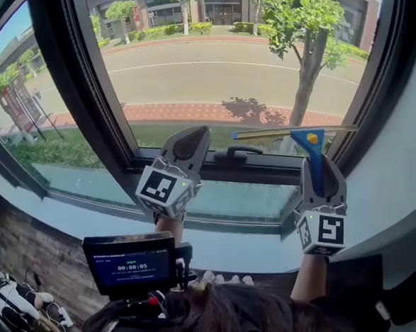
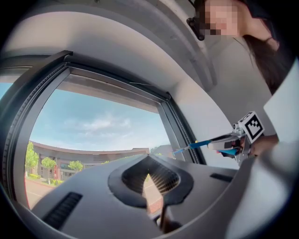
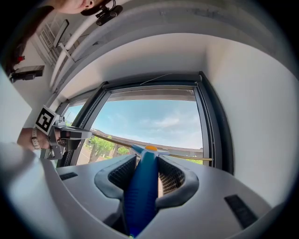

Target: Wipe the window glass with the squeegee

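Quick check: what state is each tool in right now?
Left tool: closed, nothing between its jaws.
Right tool: closed on the handle of the blue squeegee.

Small screen, low in the head view: timer read 00:00:05. The finer lines above the timer were too small to read.
Left gripper and right gripper, cube faces: black-and-white square codes, bearing no letters or digits.
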Motion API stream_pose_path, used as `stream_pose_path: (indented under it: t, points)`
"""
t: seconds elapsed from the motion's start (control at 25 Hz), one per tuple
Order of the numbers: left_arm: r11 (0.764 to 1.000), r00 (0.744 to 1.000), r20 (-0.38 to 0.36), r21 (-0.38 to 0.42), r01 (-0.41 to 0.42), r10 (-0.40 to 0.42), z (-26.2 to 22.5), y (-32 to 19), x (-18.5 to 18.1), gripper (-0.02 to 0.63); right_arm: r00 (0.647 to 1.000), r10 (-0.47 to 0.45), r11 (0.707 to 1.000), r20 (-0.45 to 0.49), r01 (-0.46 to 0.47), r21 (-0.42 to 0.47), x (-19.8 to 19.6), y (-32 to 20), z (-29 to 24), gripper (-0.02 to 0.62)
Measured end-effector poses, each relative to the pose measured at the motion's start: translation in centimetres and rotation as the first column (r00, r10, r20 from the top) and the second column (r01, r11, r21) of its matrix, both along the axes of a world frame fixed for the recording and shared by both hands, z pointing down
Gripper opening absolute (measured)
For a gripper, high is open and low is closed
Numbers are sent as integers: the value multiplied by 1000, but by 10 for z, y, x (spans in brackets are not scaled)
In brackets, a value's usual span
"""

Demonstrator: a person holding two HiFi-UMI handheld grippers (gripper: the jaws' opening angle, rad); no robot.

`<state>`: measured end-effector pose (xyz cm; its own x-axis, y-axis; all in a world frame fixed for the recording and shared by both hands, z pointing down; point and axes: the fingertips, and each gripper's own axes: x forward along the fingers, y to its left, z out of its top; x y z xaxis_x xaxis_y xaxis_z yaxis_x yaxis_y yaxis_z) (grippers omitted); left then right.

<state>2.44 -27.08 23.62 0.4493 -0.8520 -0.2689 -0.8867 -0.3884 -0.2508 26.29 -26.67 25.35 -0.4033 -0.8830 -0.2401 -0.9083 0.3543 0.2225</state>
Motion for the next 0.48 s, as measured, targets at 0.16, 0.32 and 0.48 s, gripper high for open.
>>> stream_pose_path:
  t: [0.16, 0.32, 0.48]
  points:
    - [1000, 1000, 13, 14, -13, 13, -19, -43, -32, 2, 1000, 19, 1000, 1, -19, 2, -29, -24, -11, 141]
    - [1000, 1000, 9, 5, -3, 3, -22, -61, -39, 2, 999, 41, 999, 8, -41, 9, -32, -40, -30, 141]
    - [1000, 1000, -11, -25, -13, 12, -16, -67, -45, 2, 998, 59, 997, 18, -60, 55, -38, -49, -70, 141]
